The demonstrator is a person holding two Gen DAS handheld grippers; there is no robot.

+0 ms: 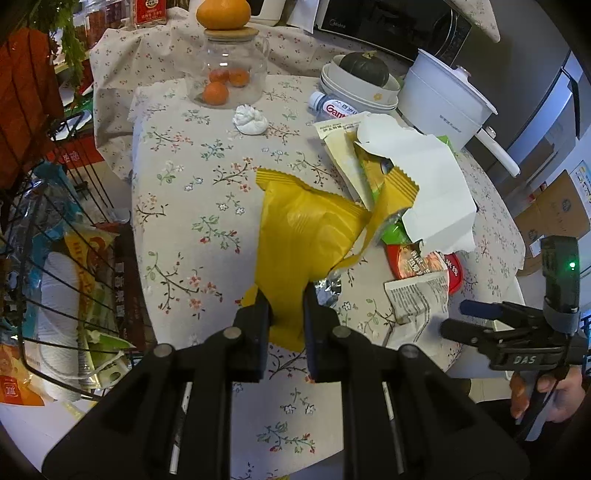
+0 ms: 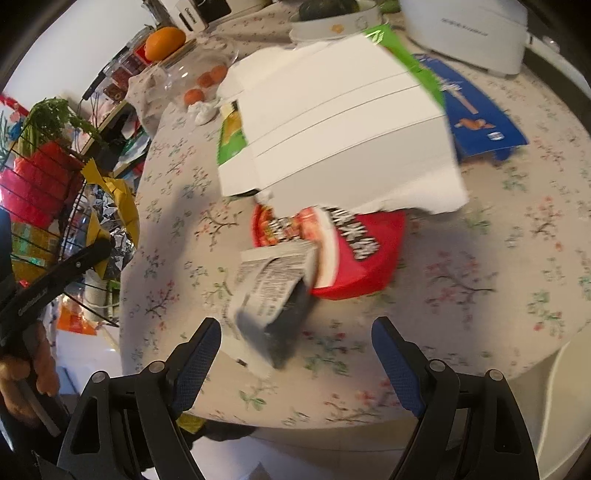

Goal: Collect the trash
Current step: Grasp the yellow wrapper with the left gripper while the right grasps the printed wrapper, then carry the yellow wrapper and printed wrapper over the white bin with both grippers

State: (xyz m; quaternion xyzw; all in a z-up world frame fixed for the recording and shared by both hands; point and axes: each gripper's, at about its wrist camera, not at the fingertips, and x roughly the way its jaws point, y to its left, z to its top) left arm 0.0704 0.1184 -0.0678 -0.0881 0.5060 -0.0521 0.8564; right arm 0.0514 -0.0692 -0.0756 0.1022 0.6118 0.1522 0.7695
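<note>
Yellow snack wrapper (image 1: pixel 306 236) pinched at its near edge by left gripper (image 1: pixel 286 314), partly raised off worktop (image 1: pixel 192 206) | step: carrying to wire basket (image 1: pixel 55 295) | right gripper (image 2: pixel 295 354) fingers spread above printed carton scrap (image 2: pixel 269 291) | next: close on it.

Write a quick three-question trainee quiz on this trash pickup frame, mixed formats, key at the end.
1. True or false: the left gripper has its jaws shut on the yellow snack wrapper.
2. Multiple choice: what lies nearest the open right gripper? A) the crumpled white tissue B) the printed paper carton C) the blue flattened box
3. Fill in: the large orange sits on the lid of the glass ____.

Key
1. True: the wrapper's lower end is pinched between the jaws.
2. B: it lies just ahead of the jaws, overlapping the red noodle-cup lid.
3. jar
</note>
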